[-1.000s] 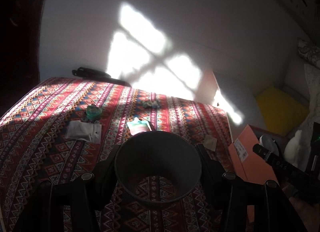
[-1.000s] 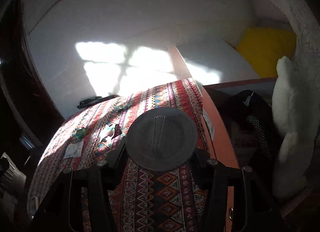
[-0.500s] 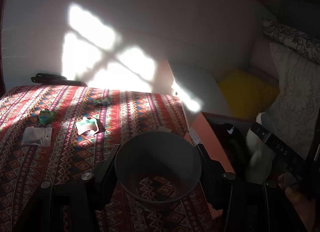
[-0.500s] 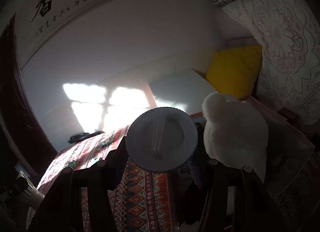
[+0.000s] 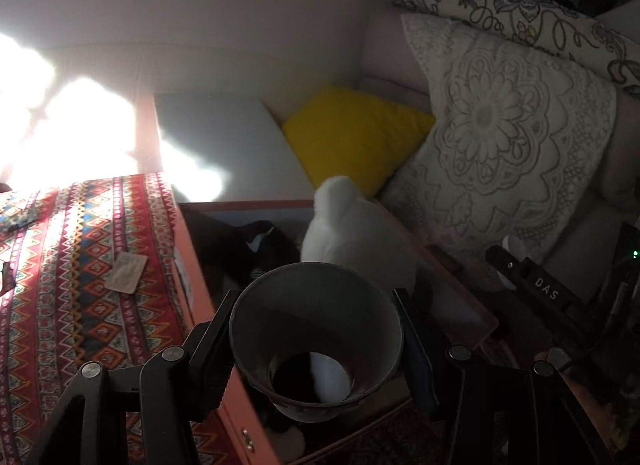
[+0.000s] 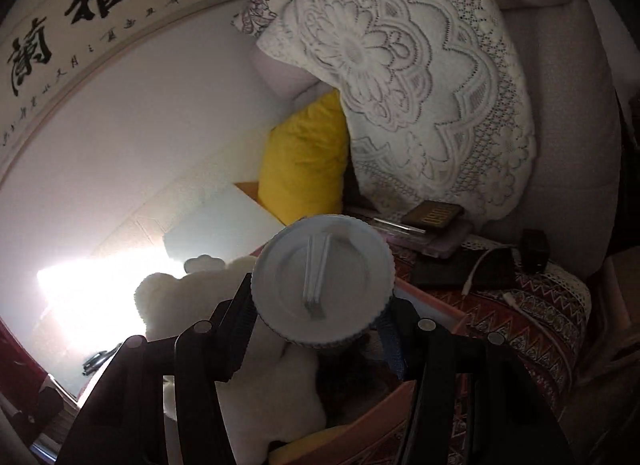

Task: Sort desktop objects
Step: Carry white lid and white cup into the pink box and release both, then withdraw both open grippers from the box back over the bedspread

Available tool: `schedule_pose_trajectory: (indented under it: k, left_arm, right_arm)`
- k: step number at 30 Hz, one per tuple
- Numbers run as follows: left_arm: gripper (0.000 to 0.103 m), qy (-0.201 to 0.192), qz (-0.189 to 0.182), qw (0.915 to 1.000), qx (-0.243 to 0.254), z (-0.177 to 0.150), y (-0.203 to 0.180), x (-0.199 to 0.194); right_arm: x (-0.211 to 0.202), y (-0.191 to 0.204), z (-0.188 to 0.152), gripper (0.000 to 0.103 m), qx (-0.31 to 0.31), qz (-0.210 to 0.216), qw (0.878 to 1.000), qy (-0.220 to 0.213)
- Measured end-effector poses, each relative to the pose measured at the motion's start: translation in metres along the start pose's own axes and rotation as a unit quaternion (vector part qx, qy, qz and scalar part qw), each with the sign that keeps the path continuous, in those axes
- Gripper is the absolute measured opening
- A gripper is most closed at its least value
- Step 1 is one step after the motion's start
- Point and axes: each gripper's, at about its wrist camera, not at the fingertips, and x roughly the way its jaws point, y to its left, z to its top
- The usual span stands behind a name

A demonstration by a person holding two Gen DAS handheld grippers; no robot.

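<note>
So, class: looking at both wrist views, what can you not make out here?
- Left wrist view: the orange box interior is dark, half hidden by the grey cup and plush toy.
- Right wrist view: the lidded jar body sits behind its own lid.
- Sunlit wall: glare erases detail.

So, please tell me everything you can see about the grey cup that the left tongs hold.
The grey cup is a round, tapered vessel, wide at the rim and narrower toward its base, with a smooth matte wall that looks like plastic. Its open mouth faces the camera, so the dark inside and the base show. The left tongs are shut on it, one finger pressing each side. It hangs above the open orange box, near a white plush toy, beside the patterned cloth.
</note>
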Motion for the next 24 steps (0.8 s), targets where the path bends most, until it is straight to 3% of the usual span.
schedule_pose_trajectory:
  k: [3,5,7,8,12,24]
  left_arm:
    - [0.061,0.02,-0.004,0.9998,0.005,-0.002,-0.014,0.033]
    - [0.068,0.041,-0.001,0.9989,0.02,-0.007,-0.023,0.057]
    - [0.087,0.056,0.007,0.9977,0.036,-0.013,-0.03,0.073]
    - [0.088,0.055,0.012,0.9977,0.038,-0.015,-0.03,0.075]
    - [0.098,0.032,0.035,0.9987,0.017,-0.017,-0.014,0.068]
    - [0.099,0.007,0.1,0.9949,-0.009,-0.019,0.034,0.025]
  right_arm:
    - [0.018,-0.002,-0.003,0.058,-0.011,0.003,0.999,0.033]
    - [0.032,-0.001,-0.009,0.061,-0.018,0.012,0.998,0.064]
    - [0.04,-0.001,-0.015,0.081,-0.026,0.015,0.996,0.087]
    - [0.041,0.001,-0.017,0.085,-0.033,0.013,0.995,0.09]
    - [0.036,0.013,-0.021,0.089,-0.062,0.001,0.995,0.078]
    - [0.007,0.084,-0.036,0.093,-0.109,0.024,0.994,0.012]
